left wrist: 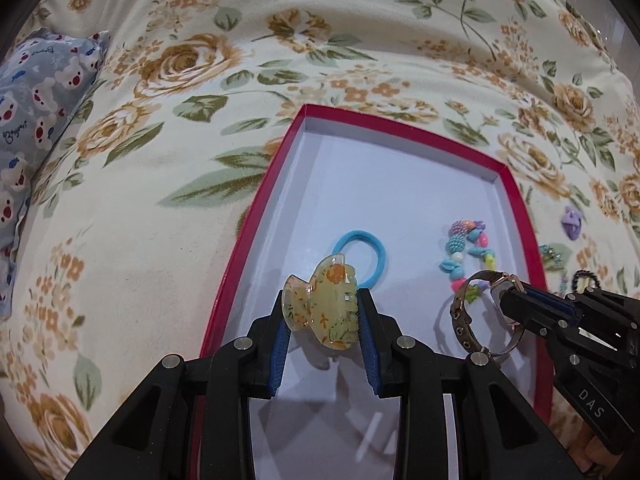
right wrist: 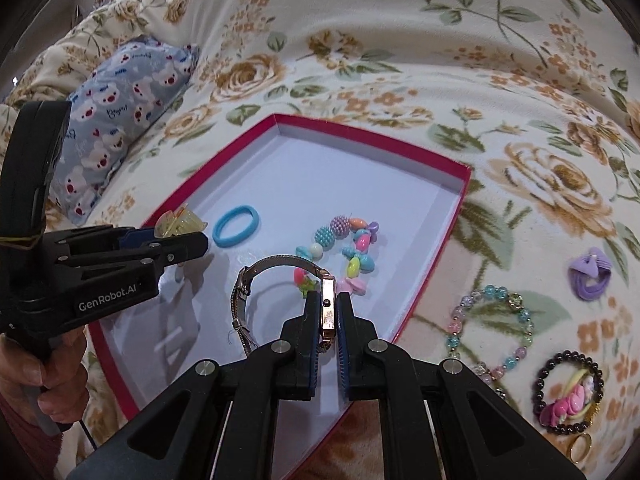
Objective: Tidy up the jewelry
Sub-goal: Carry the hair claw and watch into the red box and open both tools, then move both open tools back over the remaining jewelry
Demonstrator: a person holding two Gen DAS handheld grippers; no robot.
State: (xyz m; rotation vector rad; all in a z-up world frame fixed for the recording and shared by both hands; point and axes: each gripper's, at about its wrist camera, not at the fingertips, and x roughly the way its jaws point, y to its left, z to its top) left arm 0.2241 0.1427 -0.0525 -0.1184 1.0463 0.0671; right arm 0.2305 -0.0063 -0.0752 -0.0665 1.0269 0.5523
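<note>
Jewelry is being gathered into a shallow red-rimmed box (right wrist: 448, 216) lying on a floral bedspread (left wrist: 168, 92), and I am carrying two pieces over it at once. My left hand-held gripper (left wrist: 326, 312) is pinching a translucent yellow floral claw clip (left wrist: 320, 312) by its two sides, its pads set only as far apart as the clip is wide, which is keeping the clip upright above the near left part of the white floor. My right hand-held gripper (right wrist: 329, 312) is squeezing almost fully together on the slim rose-gold case of a wristwatch (right wrist: 329, 304), so the mesh strap (right wrist: 240, 300) is hanging out in a loop to the left, free of the pads. Both tools are tilting steeply down toward the box; I judge this to be the set-down step for both pieces.

Already lying inside are a blue hair tie (right wrist: 236, 226) and a pastel bead bracelet (right wrist: 344, 248), so I am aiming for the bare floor nearer to me. Waiting outside on the bedspread, to the right of the box, are a clear bead bracelet (right wrist: 494, 328), a dark bead bracelet (right wrist: 570, 394) ringing a pink charm, a gold ring (right wrist: 580, 446) and a purple hair tie (right wrist: 592, 274). A bear-print pillow (right wrist: 120, 128) is resting at the far left.
</note>
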